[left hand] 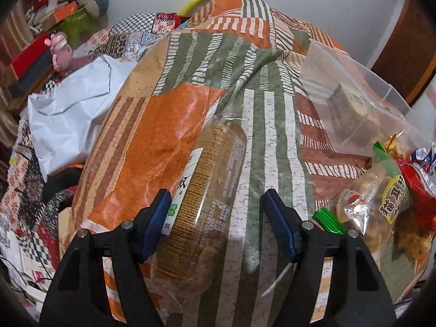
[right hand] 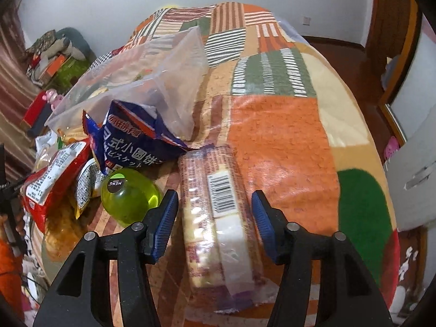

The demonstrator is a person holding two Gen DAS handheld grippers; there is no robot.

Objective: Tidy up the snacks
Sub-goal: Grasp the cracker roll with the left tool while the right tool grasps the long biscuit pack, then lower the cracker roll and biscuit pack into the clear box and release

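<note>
Both tools point down at snacks on a patchwork tabletop (left hand: 272,141). The left tool (left hand: 215,218) gapes over a cracker sleeve (left hand: 207,190), one pad touching its label. The right tool (right hand: 215,215) straddles a barcoded biscuit pack (right hand: 215,212), pads clear of it.
</note>
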